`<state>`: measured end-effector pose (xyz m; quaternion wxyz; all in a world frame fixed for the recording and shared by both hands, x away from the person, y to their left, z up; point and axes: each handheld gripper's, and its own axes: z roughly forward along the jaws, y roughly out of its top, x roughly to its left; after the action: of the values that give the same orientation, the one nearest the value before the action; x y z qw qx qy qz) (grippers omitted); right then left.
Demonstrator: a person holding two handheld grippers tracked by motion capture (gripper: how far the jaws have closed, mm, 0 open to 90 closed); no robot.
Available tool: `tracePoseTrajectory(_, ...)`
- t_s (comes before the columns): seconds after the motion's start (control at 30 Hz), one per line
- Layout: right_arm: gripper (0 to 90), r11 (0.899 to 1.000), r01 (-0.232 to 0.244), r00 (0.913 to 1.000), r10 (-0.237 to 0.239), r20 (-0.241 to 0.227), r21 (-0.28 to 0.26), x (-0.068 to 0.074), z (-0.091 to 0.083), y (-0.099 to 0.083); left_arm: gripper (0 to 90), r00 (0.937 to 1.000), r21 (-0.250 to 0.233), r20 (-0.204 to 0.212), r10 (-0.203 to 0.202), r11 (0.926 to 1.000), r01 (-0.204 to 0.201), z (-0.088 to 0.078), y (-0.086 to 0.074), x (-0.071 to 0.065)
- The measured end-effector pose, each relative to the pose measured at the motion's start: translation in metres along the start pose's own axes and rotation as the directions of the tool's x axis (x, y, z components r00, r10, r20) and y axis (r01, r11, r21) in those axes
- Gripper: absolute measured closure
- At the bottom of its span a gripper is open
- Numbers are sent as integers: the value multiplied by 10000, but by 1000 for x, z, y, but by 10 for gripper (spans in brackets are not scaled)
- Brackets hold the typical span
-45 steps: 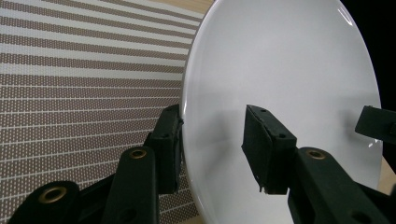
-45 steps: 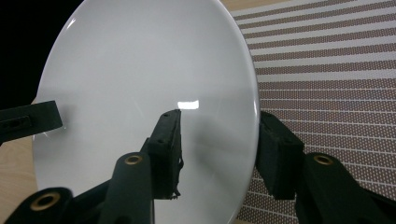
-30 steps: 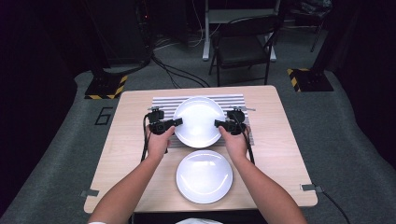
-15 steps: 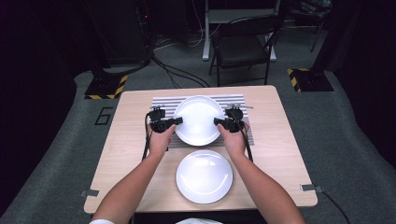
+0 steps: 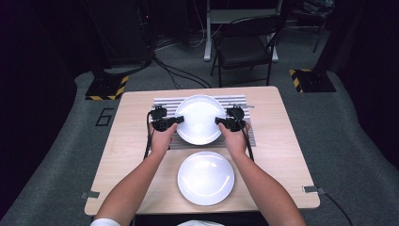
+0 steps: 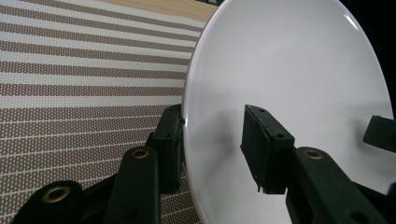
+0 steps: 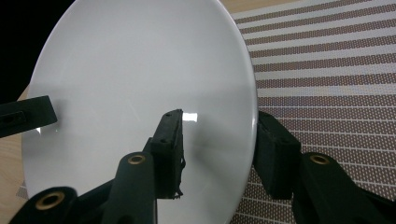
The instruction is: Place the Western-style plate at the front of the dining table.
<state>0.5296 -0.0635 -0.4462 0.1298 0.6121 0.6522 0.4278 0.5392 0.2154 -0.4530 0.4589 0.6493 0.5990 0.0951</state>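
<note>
White plate [image 5: 199,118], round, glossy, smooth glazed w/ shallow rim, sits over the striped placemat [image 5: 237,100] at the far-centre of the table, held from both sides. Left gripper [image 5: 175,120] has its black jaws clamped on the plate's left rim, one jaw under, one on top; in left gripper view the plate [image 6: 299,93] stands edge-on between the jaws of that gripper [image 6: 212,144], pads look tight on the rim. Right gripper [image 5: 221,121] likewise clamped on the right rim; in right gripper view the rim of the plate [image 7: 140,84] runs between its two pads [image 7: 217,140]. Placemat is woven, brown/cream stripes w/ dotted texture [image 6: 84,74]. 2nd white plate [image 5: 205,177], same shape & gloss, lies flat nearer the person, between the forearms, apart from the held one. Table [image 5: 127,155] is light wood-grain, rectangular. Beyond it: grey carpet floor, dark folding chair [image 5: 244,47], cables on the floor, yellow-black hazard-striped bases [image 5: 106,88] on both sides, room dark around.
</note>
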Motion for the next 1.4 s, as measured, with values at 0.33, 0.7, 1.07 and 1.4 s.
tracePoseTrajectory(0.33, 560, 10000, -62, 9998, 62, 196, 14, -5, 6, 1, 592, 9999, -27, -46, 103, 9999, -103, 7, 3, -3)
tracePoseTrajectory(0.7, 560, 10000, 74, 9990, -74, 432, -2, -8, 14, 6, 593, 9998, 11, -110, 187, 9998, -187, 17, 5, 0)
tracePoseTrajectory(1.07, 560, 9998, 219, 9986, -217, 487, -33, -5, 19, 11, 596, 9999, -21, -116, 113, 9999, -114, 19, 13, 4)
tracePoseTrajectory(1.4, 560, 9993, 353, 9980, -347, 527, -89, -3, 20, 19, 596, 9999, -40, -151, 33, 10000, -34, 23, 17, 5)
